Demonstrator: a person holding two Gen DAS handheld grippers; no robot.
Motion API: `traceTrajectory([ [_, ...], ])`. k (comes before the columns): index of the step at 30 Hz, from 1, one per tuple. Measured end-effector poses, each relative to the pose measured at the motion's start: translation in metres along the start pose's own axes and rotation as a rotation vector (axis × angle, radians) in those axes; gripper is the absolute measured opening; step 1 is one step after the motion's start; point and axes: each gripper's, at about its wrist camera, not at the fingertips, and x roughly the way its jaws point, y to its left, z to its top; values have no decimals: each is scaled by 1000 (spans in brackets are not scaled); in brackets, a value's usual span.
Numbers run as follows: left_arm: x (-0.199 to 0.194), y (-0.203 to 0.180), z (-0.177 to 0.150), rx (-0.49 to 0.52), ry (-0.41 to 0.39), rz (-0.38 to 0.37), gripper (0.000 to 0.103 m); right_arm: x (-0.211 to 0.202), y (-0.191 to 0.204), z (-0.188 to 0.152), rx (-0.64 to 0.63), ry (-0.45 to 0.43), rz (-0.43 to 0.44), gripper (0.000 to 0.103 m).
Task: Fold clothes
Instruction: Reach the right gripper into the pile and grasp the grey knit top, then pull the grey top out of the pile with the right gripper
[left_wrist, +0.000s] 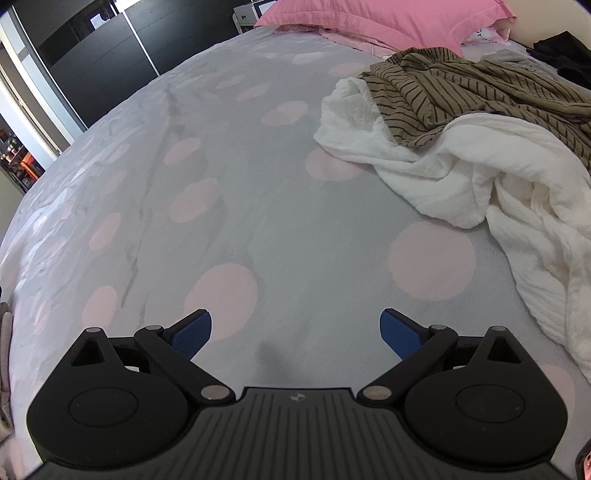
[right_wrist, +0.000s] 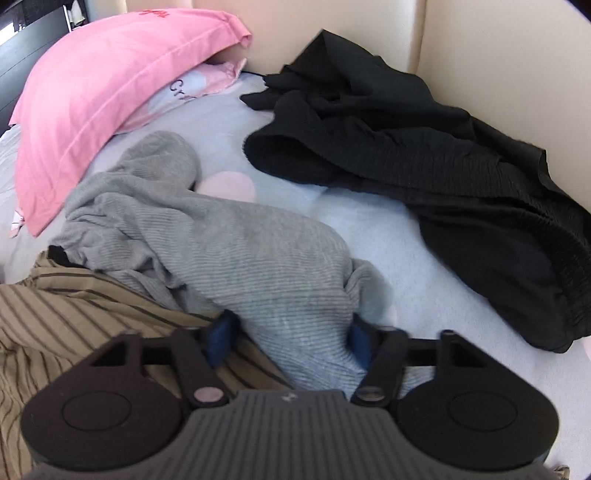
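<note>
My left gripper (left_wrist: 295, 332) is open and empty, hovering over the spotted grey bedsheet (left_wrist: 236, 206). To its right lie a crumpled white garment (left_wrist: 498, 184) and a brown striped garment (left_wrist: 461, 88) on top of it. My right gripper (right_wrist: 290, 339) has its blue pads on both sides of a grey ribbed garment (right_wrist: 229, 243), which fills the gap between them; the jaws are partly closed around the cloth. The brown striped garment (right_wrist: 55, 310) lies under its left side. A black garment (right_wrist: 424, 158) lies crumpled at the far right.
A pink pillow (right_wrist: 96, 103) rests at the head of the bed, also in the left wrist view (left_wrist: 388, 18). A cream padded headboard (right_wrist: 498, 48) stands behind the black garment. Dark wardrobe doors (left_wrist: 103, 51) stand beyond the bed's left side.
</note>
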Motion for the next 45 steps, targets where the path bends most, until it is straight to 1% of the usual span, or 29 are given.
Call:
traceTrajectory([
  [1,0,1,-2,2,4,4,100,-4,2,0,-11,-9,2,38],
  [2,-1,1,-4,6,6,7,100,-8,3,1,-22,-18,5,32],
  [4,-5,3,-6,5,5,7,100,-20,5,4,-36,-44,2,24],
  [8,-18,7,-8,-3,-7,2,100,-56,8,11,-77,-139,-14,22],
  [11,-33,13,-8,-15,-28,5,100,-94,10,22,-87,-210,-8,22],
  [14,-51,20,-8,-28,-52,3,100,-137,18,30,-101,-273,32,22],
  [18,-77,29,-12,-39,-97,5,100,-197,38,27,-135,-312,141,22],
  [21,-95,39,-18,-60,-126,4,100,-238,63,4,-212,-304,212,21],
  [23,-106,45,-23,-72,-142,4,100,-261,78,-22,-249,-291,252,20],
  [28,-126,54,-39,-68,-147,-9,100,-301,93,-91,-277,-253,371,19],
  [30,-137,56,-47,-56,-164,-14,100,-313,99,-120,-280,-201,406,18],
  [33,-151,62,-59,-72,-188,-14,100,-317,104,-167,-300,-147,416,17],
  [36,-160,69,-71,-100,-183,-21,100,-303,107,-209,-263,-52,444,15],
  [37,-163,72,-75,-100,-181,-21,100,-301,109,-219,-261,-45,439,15],
  [38,-166,73,-79,-94,-182,-18,100,-300,111,-229,-264,-45,433,15],
  [40,-171,77,-87,-79,-185,-4,100,-312,118,-240,-319,-113,419,14],
  [42,-175,82,-93,-77,-187,10,100,-333,123,-235,-352,-177,427,14],
  [45,-182,91,-99,-89,-192,22,100,-368,136,-218,-387,-252,453,14],
])
